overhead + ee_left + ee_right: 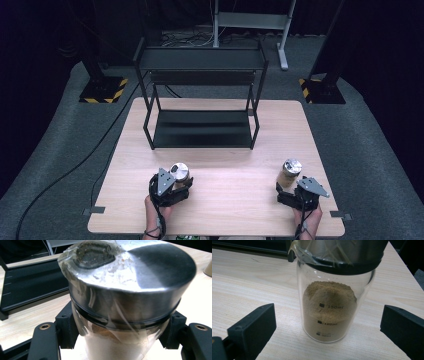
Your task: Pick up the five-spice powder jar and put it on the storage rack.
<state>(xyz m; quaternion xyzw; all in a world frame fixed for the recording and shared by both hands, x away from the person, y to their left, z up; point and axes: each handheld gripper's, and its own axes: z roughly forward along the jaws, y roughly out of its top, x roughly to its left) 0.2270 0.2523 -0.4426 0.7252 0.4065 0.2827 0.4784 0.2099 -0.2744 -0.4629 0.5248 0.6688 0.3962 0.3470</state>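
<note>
Although the left gripper (176, 186) was clamped on the neck of a clear glass jar with a brushed-metal lid (179, 172), near the desk's front edge and left of its middle, the hold looked risky: the pads sat just under the lid (130, 272), where loose clear film wrapped the glass, so the jar could slip or tilt if lifted quickly. The right gripper (289, 192) stood with its jaws wide apart around a second clear glass jar half full of tan powder (329, 307), near the front right corner, touching neither side; closing off-centre could shove that jar toward the right edge or knock it over. The light wooden desk (230, 195) had bare room between the two jars and ahead of them. The black metal two-tier rack (202, 127) filled the rear middle, and its front posts and low shelf lip (32, 293) could catch a jar carried in too low.
</note>
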